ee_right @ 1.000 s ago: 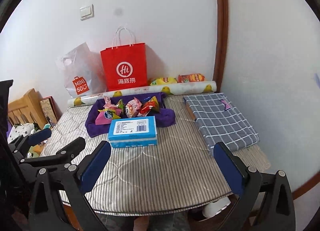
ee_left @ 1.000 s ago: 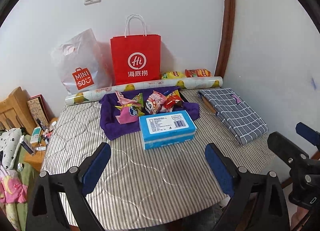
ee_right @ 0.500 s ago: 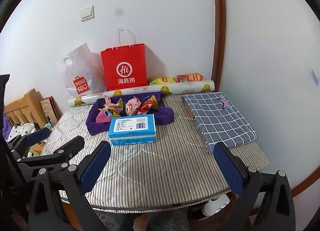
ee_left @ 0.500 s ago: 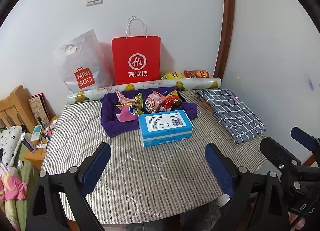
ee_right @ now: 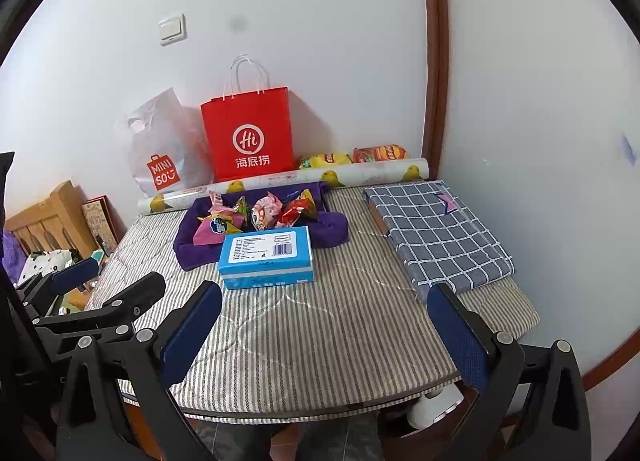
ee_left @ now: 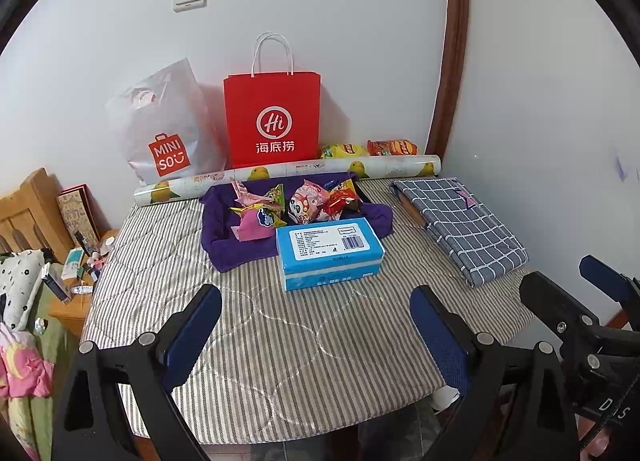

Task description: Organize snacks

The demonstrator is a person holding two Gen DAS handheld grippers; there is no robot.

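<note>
With both the left gripper (ee_left: 316, 335) and right gripper (ee_right: 324, 331) spread wide and empty, well short of the blue tissue box (ee_left: 330, 251), the snacks (ee_left: 298, 205) heaped just behind it could be scattered if a reach clips that box

Even soft light, sharp, fisheye-curved edges

- Snack packets (ee_left: 298, 203), pink, green, red and white wrappers, lie heaped together in the purple cloth tray (ee_left: 224, 245), behind the blue box.
</note>
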